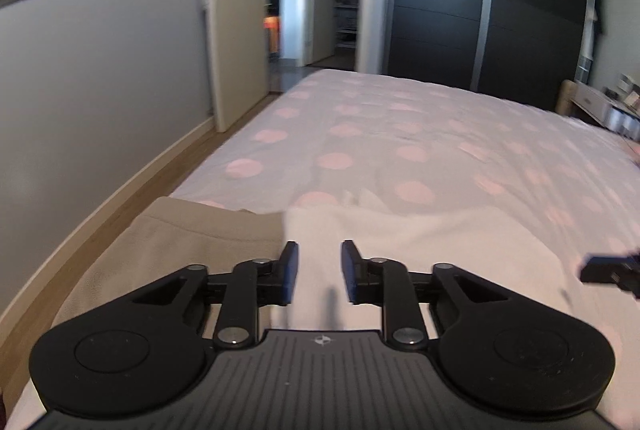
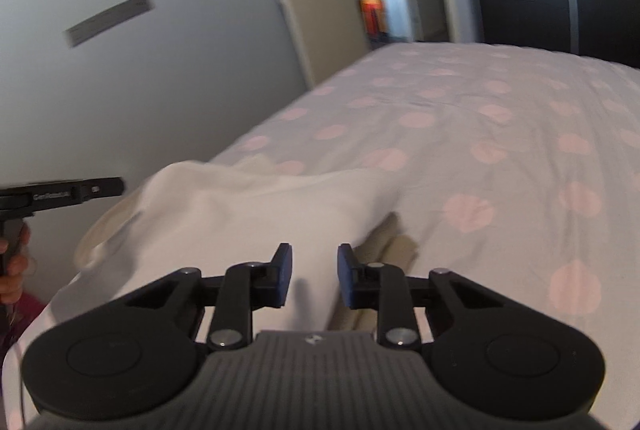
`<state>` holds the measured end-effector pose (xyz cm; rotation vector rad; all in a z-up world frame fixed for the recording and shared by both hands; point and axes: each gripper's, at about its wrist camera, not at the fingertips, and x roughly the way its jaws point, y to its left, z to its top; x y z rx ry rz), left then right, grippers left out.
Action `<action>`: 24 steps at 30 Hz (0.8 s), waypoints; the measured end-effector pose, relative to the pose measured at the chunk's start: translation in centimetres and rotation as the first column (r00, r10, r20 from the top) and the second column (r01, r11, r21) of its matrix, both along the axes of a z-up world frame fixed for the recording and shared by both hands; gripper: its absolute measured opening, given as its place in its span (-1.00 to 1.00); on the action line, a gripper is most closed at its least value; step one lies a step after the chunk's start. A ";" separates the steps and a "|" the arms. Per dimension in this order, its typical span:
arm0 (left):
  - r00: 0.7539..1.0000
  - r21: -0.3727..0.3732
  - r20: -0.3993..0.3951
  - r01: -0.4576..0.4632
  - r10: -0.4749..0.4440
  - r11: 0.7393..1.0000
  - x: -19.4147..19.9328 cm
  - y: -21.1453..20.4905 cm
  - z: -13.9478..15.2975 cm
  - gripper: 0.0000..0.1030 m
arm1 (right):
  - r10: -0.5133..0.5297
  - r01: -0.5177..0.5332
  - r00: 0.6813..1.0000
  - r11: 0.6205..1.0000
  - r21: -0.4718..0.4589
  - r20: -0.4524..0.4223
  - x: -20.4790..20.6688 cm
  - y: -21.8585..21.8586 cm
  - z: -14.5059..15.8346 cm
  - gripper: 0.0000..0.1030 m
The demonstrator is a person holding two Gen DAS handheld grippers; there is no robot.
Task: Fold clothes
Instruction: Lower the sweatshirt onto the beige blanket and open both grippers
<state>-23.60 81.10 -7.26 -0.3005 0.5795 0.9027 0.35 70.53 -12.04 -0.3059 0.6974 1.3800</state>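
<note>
The left tongs [image 1: 319, 272] hover with their blue pads apart and nothing between them, just above a white garment [image 1: 420, 254] that lies on the near end of the bed [image 1: 400, 133]. The bed wears a pale cover with pink dots. Beside the white garment, on its left in the left wrist view, lies a beige garment [image 1: 192, 242]; the two touch along one edge.

The right tongs [image 2: 314, 276] also stand parted and empty above the same white garment [image 2: 240, 213], which is rumpled and raised into a hump towards its far edge. A strip of the beige garment [image 2: 394, 250] peeks out from under its right side. At the left edge of the right wrist view, a hand [image 2: 12, 270] grips the handle of the other tool. Beyond the bed stand a door [image 1: 236, 41] and a dark wardrobe [image 1: 480, 29].
</note>
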 end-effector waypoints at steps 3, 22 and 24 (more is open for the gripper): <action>0.996 -0.013 -0.064 0.054 -0.054 0.998 0.6 -1.1 -1.5 -0.83 | 0.044 -0.044 0.999 0.999 -0.012 -0.003 -0.6 -0.3 -0.6 -0.59; 0.991 -0.092 -0.129 0.012 -0.024 0.996 0.3 0.8 -4.5 -0.88 | 0.033 -0.038 0.997 0.997 -0.066 -0.066 -1.6 -0.5 -1.6 -0.67; 0.993 -0.062 -0.104 0.044 -0.050 0.997 -1.0 -1.1 -3.0 -0.88 | 0.030 -0.034 0.997 0.997 -0.063 -0.074 -1.8 -0.7 -1.4 -0.67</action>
